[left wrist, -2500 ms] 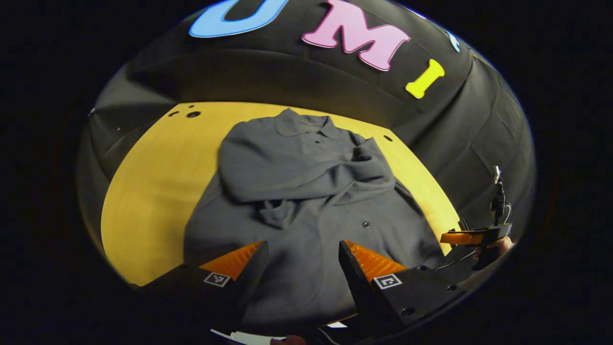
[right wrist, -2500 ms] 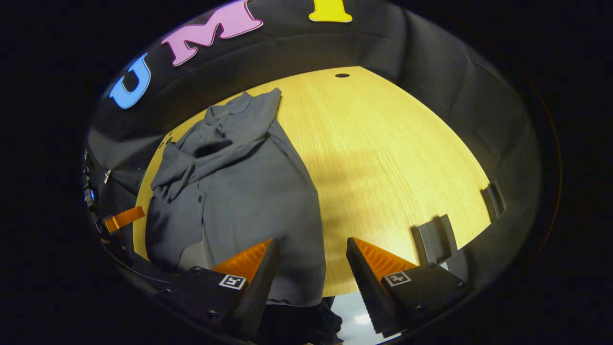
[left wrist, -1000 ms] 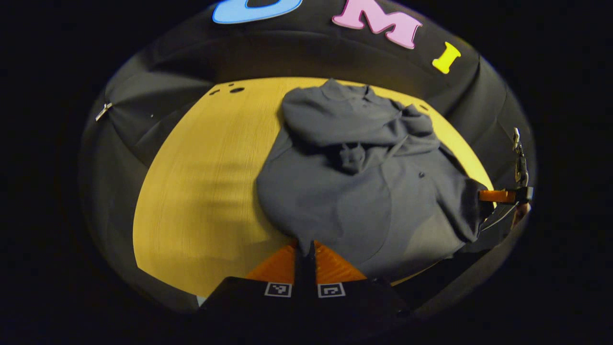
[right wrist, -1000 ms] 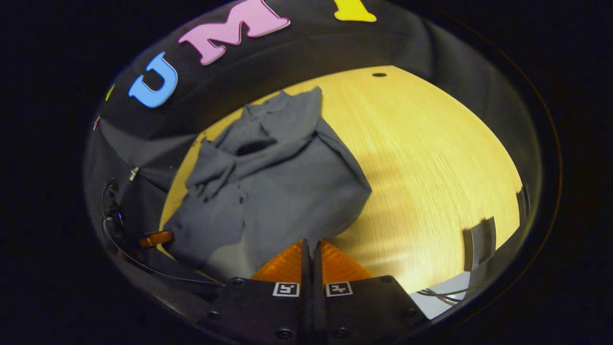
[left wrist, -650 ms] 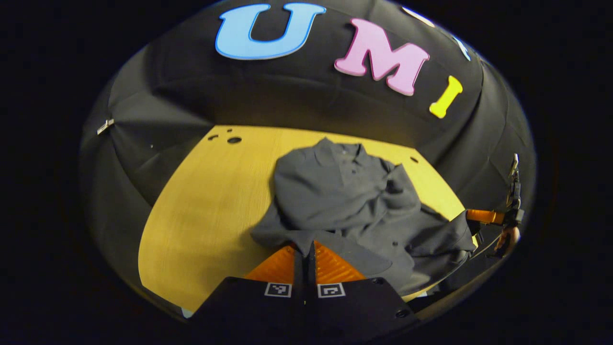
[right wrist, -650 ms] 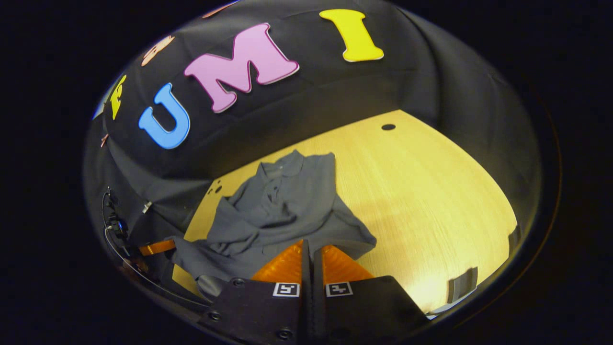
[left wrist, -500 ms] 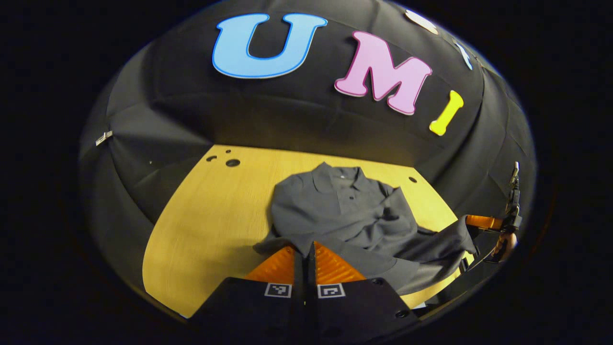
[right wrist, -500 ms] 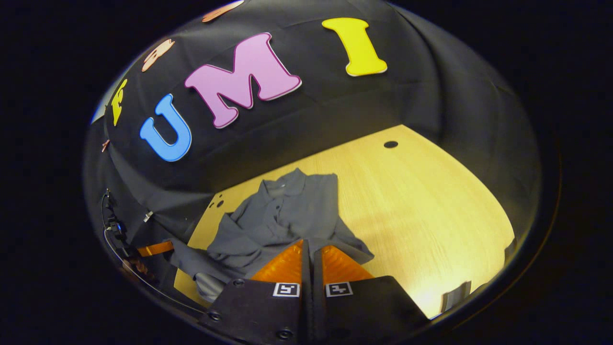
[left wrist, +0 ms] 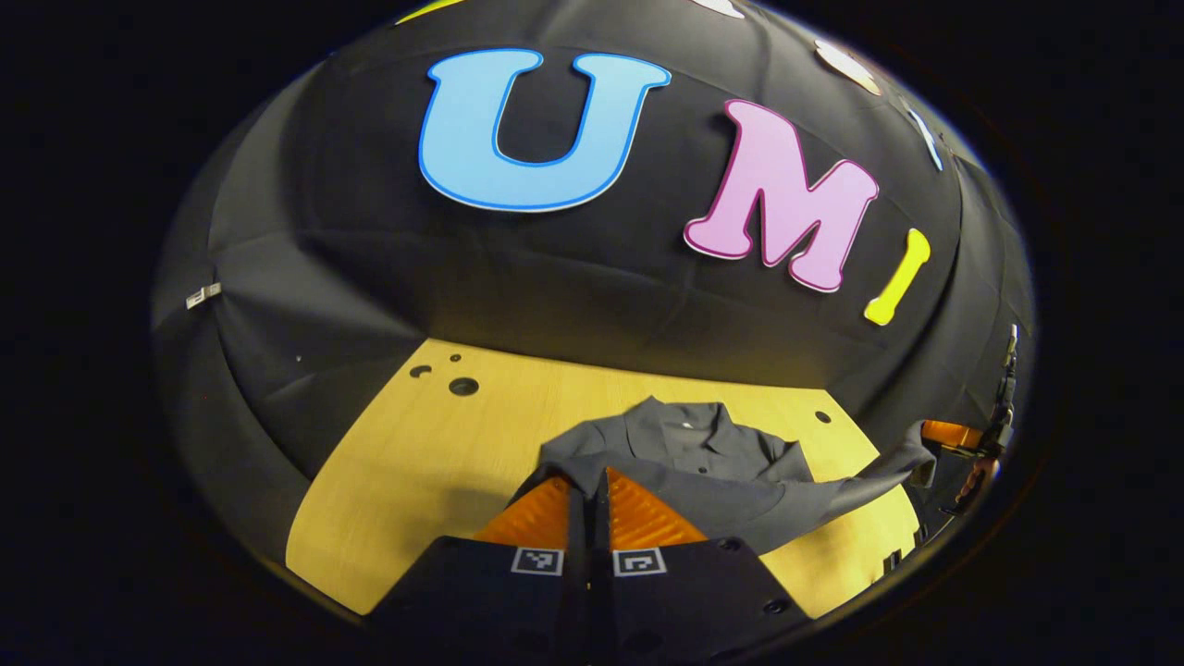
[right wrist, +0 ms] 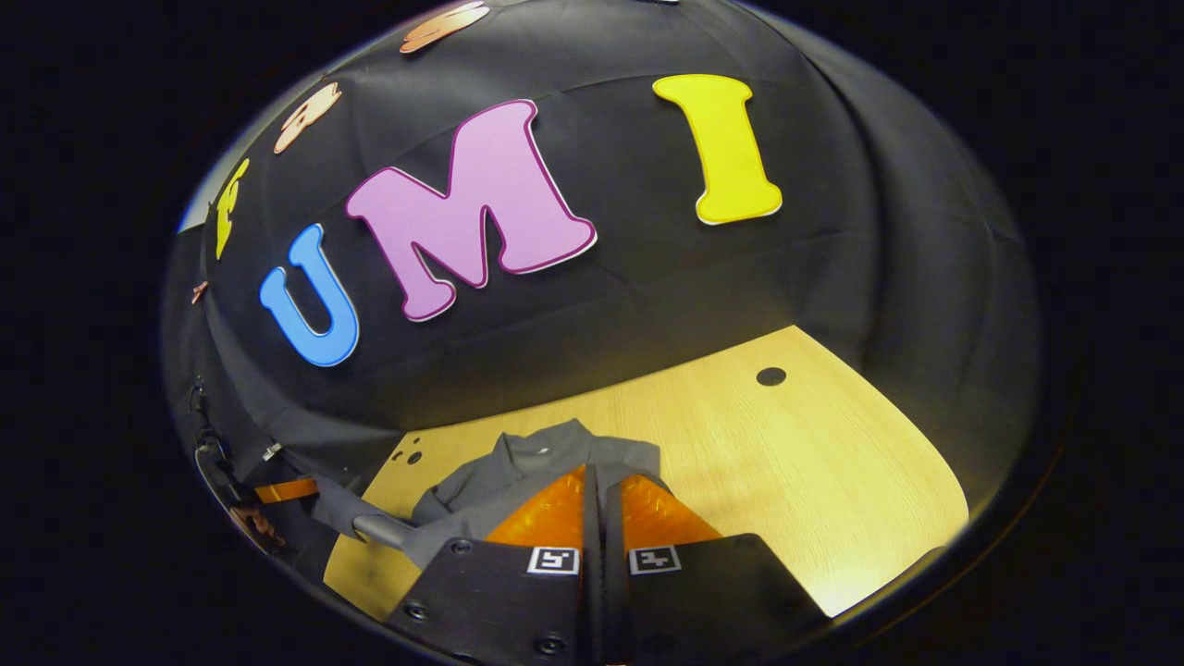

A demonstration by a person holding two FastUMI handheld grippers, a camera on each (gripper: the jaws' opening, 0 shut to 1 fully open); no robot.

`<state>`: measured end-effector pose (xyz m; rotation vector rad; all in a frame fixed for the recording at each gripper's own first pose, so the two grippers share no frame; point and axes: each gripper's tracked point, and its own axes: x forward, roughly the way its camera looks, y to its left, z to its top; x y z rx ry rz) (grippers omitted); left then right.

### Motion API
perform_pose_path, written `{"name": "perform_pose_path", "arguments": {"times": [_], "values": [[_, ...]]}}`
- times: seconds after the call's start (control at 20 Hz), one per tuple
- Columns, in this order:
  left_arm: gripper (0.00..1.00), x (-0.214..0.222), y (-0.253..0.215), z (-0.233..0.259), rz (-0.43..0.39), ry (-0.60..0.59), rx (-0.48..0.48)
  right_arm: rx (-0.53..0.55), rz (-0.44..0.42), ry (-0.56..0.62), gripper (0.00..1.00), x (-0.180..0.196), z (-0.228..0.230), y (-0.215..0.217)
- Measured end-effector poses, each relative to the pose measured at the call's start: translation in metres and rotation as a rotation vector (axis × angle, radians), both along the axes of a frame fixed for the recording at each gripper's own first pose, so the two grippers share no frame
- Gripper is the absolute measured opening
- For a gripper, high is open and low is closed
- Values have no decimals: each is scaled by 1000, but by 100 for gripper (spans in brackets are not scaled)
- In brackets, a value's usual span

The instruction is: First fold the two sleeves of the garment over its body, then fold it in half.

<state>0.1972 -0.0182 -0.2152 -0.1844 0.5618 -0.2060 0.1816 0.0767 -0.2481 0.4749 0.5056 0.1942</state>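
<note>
A pale wooden table (left wrist: pixel 416 462) stands in a booth hung with black cloth, and a dark grey collared garment (left wrist: pixel 703 453) lies across its middle. Nearest in the left gripper view, the left gripper (left wrist: pixel 589 486) has its two fingers pressed together with no gap between them, pinching a corner of the garment's hem, so the cloth rises from the table to the fingertips. From that pinch the hem runs as a taut raised band to the right, where the right gripper (left wrist: pixel 943 433) holds the other corner, with part of a hand (left wrist: pixel 976 476) beside it. Beyond the lifted hem the garment's collar and buttoned front rest flat on the table. In the right gripper view, the right gripper (right wrist: pixel 597 495) is likewise fully closed, its fingers clamping grey fabric that drapes away on either side. To the left, farther off, the left gripper (right wrist: pixel 287 488) appears at the hem's other end. Small round holes (left wrist: pixel 462 386) mark the tabletop's far corners, before the cloth wall.
</note>
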Motion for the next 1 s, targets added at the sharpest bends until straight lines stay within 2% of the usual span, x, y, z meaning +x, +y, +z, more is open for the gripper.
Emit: {"name": "perform_pose_path", "arguments": {"times": [0.25,0.5,0.7,1.0], "values": [[5,45,-1,-11,13,6,0,-45,5,3,5,40,-12,2],[5,88,-1,-42,8,31,56,-80,5,25,5,82,-36,7],[5,117,-7,-71,-5,47,98,-109,14,48,5,111,-68,13],[5,148,-16,-129,22,105,94,-147,26,120,5,140,-136,17]]}}
